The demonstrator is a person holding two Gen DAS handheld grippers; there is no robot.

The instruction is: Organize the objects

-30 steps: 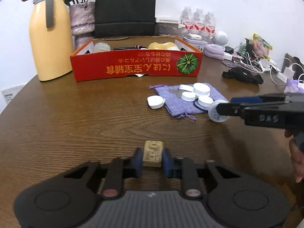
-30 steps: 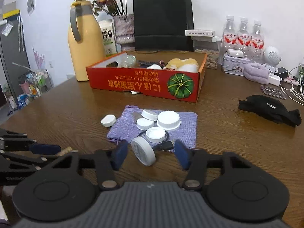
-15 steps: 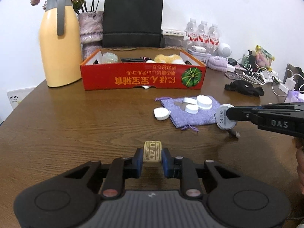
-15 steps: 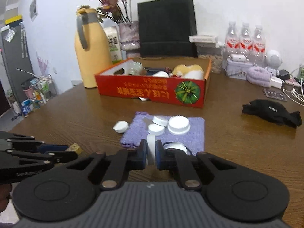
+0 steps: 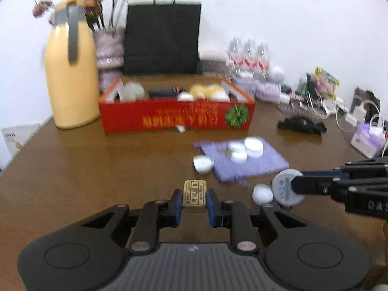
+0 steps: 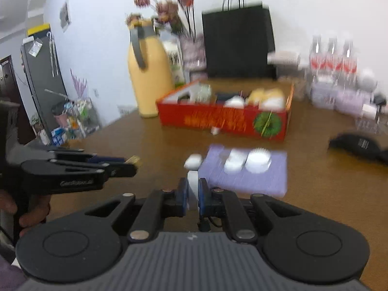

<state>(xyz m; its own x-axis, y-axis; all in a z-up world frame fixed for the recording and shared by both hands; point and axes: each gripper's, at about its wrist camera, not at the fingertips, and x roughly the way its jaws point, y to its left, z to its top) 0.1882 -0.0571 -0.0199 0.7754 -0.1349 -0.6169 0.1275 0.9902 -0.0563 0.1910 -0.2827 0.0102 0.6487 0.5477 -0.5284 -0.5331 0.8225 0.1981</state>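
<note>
My left gripper [image 5: 194,205] is shut on a small tan block [image 5: 194,195] with printed text, held above the table. My right gripper [image 6: 192,195] is shut on a round white disc [image 6: 192,184], gripped edge-on; in the left wrist view the disc [image 5: 283,190] shows its flat grey face, with a small white piece [image 5: 262,194] beside it. A purple cloth pouch [image 6: 245,172] lies on the table with several white caps [image 6: 258,161] on it, and one white cap [image 6: 193,161] lies at its left edge. The red cardboard box [image 5: 177,116] stands behind.
A yellow thermos jug [image 5: 71,77] stands left of the box. A black paper bag [image 5: 161,38], a vase of dried flowers, water bottles [image 5: 249,58], a black glove [image 5: 302,125] and cables [image 5: 325,106] crowd the back and right of the wooden table [image 5: 84,174].
My right gripper closed on the white disc and lifted it off the pouch, away from the caps. My left gripper kept its hold on the tan block and rose with it.
</note>
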